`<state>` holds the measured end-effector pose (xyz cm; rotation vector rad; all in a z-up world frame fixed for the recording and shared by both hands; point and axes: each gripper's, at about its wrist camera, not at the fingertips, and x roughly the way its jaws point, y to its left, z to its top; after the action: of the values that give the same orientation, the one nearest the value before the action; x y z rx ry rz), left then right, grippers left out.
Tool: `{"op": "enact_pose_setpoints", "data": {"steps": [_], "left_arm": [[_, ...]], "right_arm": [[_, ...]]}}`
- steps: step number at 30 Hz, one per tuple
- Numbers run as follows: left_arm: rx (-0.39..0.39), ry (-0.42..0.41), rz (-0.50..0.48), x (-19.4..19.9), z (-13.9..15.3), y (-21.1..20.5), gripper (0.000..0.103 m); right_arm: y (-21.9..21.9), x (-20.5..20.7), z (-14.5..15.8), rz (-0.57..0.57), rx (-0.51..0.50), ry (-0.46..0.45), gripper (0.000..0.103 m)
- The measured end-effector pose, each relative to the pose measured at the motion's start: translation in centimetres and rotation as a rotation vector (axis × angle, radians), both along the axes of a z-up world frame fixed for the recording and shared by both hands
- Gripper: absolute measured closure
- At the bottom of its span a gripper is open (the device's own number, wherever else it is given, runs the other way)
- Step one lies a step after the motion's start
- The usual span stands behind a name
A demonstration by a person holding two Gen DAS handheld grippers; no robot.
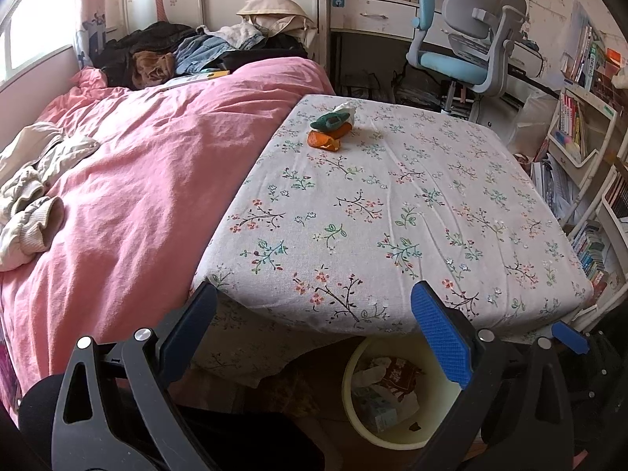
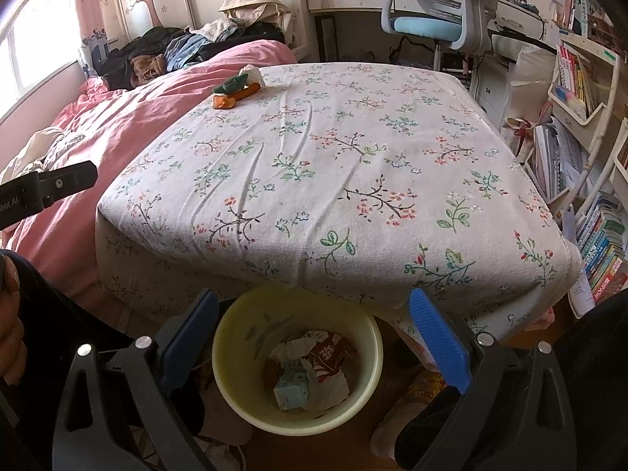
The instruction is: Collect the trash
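Presently, left wrist view: left gripper (image 1: 314, 322), jaws spread wide, nothing between them, held low at the near edge of the bench (image 1: 392, 204), which wears a floral cloth. Remaining trash (image 1: 331, 127): a small heap at the bench's far end, near the left edge beside the bed (image 1: 137, 165); it comprises a green wrapper on top, an orange wrapper beneath, and a white crumpled piece behind, all touching. Yellow bin (image 1: 353, 376) on the floor under the near edge, partly hidden by a finger, already holding wrappers and paper.

Right wrist view: right gripper (image 2: 314, 322), jaws likewise spread and empty, poised directly above the bin (image 2: 235, 337). Bin contents: a red-and-white packet, white paper, a pale blue carton. Heap (image 2: 237, 90) sits well apart, at the far left corner of the bench (image 2: 353, 165).

Progress, as judged: part done, several items binned; the far heap is left to collect, and neither gripper is near it.
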<state>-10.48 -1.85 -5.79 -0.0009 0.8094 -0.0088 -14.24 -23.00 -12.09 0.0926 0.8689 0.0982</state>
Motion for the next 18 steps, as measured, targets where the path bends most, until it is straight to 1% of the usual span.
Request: {"op": "enact_pose_setpoints", "data": {"steps": [18], "left_arm": [[0.005, 0.004, 0.001, 0.02, -0.06, 0.24, 0.007]], "right_arm": [[-0.11, -0.08, 0.36, -0.002, -0.011, -0.016, 0.009]]}}
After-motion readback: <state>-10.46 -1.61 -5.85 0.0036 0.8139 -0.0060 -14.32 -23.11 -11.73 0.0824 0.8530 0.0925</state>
